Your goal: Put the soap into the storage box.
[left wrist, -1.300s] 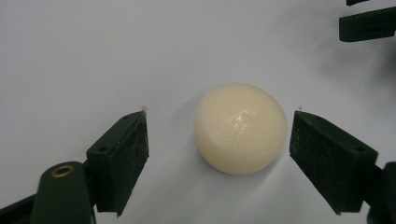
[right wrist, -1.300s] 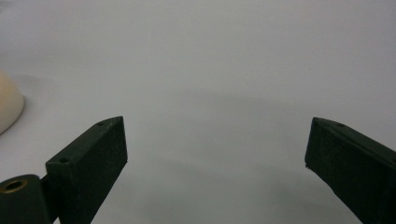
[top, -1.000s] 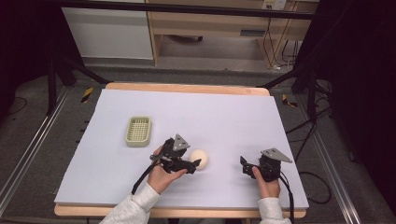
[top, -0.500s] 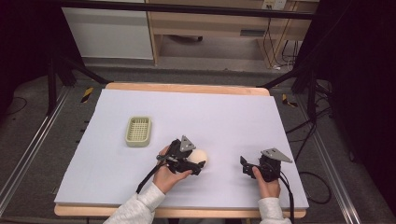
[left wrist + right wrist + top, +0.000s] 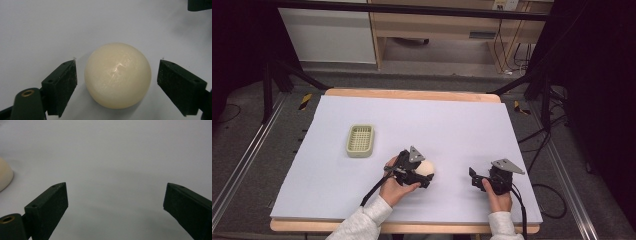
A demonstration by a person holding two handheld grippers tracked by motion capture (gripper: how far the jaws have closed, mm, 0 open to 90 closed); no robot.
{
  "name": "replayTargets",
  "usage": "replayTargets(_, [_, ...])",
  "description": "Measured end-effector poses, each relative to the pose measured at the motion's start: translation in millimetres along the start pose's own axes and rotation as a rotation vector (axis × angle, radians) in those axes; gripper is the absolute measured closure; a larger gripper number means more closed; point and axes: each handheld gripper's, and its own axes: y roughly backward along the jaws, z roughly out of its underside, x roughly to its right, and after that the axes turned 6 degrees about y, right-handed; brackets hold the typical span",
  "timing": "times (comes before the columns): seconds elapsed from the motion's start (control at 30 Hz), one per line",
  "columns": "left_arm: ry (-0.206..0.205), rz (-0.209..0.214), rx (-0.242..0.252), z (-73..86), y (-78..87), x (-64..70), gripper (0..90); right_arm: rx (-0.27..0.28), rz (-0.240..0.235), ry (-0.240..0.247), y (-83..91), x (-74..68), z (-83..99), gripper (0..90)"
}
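At the near edge of the desk two forearms in pale sleeves come in from below, each hand wrapped round the grip of a pair of tongs. The left hand lies low over the white surface with its wrist angled toward the right, so the left tongs point across the desk rather than away from the person. Their jaws stand spread, one on each side of a cream ball, and the left gripper view shows a clear strip of desk between each black pad and the ball, so nothing is clamped. The ball rests on the desk a little left of the middle, toward the near edge. The right hand sits well apart on the right, wrist fairly straight, fingers curled round the handle, and the right tongs point left toward the ball. Their jaws gape wide over bare desk and hold nothing; in the right gripper view the curved side of the ball shows at the left margin. Farther back and to the left, a small pale green basket with a gridded floor lies flat on the desk, well apart from both hands.
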Motion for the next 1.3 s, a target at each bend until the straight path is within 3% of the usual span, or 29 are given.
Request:
replayTargets(0.63, [-0.007, -0.012, -0.033, 1.9, -11.9, 1.2, 23.1, -0.005, -0.002, 0.000, -0.5, 0.0, -0.2, 6.0])
replayTargets(1.3, [0.006, -0.011, -0.056, 2.0, -16.7, 0.9, 23.6, -0.008, -0.002, -0.002, -0.6, -0.1, -0.3, 6.1])
